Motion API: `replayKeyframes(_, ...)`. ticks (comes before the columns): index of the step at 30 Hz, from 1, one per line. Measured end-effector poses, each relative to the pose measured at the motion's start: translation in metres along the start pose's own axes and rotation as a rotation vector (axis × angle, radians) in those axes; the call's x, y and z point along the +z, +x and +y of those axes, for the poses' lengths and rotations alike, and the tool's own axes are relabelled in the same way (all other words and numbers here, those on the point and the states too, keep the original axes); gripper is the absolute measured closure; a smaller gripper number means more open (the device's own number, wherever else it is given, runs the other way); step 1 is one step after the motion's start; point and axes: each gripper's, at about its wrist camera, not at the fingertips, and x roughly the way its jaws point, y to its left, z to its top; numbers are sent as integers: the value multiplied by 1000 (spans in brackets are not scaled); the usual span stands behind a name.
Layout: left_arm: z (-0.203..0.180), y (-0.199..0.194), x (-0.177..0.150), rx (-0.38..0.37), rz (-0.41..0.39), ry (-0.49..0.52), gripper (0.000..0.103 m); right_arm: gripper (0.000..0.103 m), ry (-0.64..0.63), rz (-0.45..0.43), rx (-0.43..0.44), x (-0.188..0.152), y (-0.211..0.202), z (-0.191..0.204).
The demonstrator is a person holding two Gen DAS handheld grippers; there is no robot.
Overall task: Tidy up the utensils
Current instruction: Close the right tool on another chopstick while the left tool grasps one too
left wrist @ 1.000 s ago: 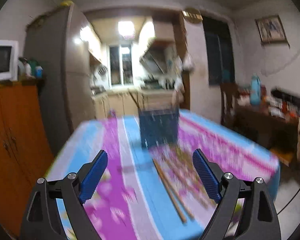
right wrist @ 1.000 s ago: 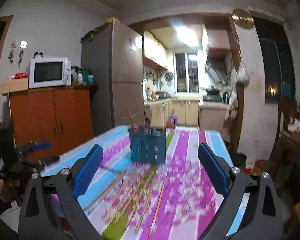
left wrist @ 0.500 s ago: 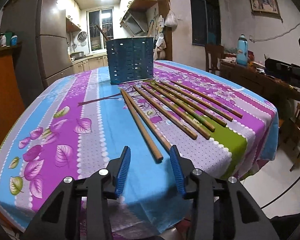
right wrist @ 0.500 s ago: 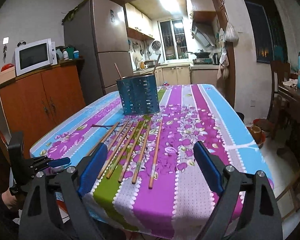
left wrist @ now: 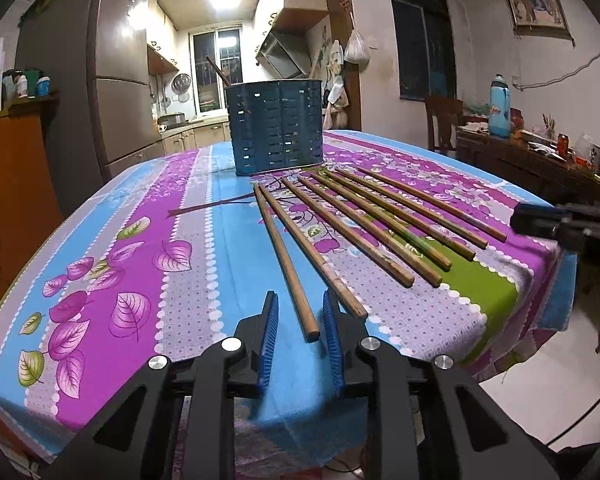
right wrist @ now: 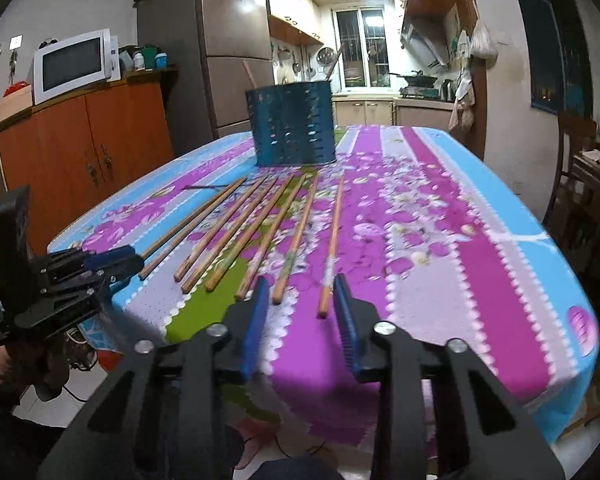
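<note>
Since a second ago both grippers have dropped to the tabletop (left wrist: 204,216). Left gripper (left wrist: 298,320) jaws closing, narrow, around the leftmost chopstick (left wrist: 284,264); right gripper (right wrist: 300,300) closing around the rightmost chopstick (right wrist: 332,240). Neither gripped yet; holder (left wrist: 276,126) ahead.

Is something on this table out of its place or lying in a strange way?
Yes. Eight wooden chopsticks lie loose in a fan on the tablecloth, in front of the blue slotted holder where they belong. Only a couple of sticks stand inside it. Nothing looks spilled or broken.

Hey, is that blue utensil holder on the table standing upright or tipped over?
Upright. The blue utensil holder stands on its base on the tablecloth, rim level on top, with a stick poking out above it.
</note>
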Motion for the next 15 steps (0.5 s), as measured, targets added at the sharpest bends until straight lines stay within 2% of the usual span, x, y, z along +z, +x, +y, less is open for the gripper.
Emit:
replayKeyframes(8, 1, 1, 1, 7, -3, -3, 78, 84, -41, 4, 71, -4, 14, 38)
replayKeyframes(15, -1, 3, 0, 9, -8, -3, 78, 87, -61, 7, -2, -6, 29, 44)
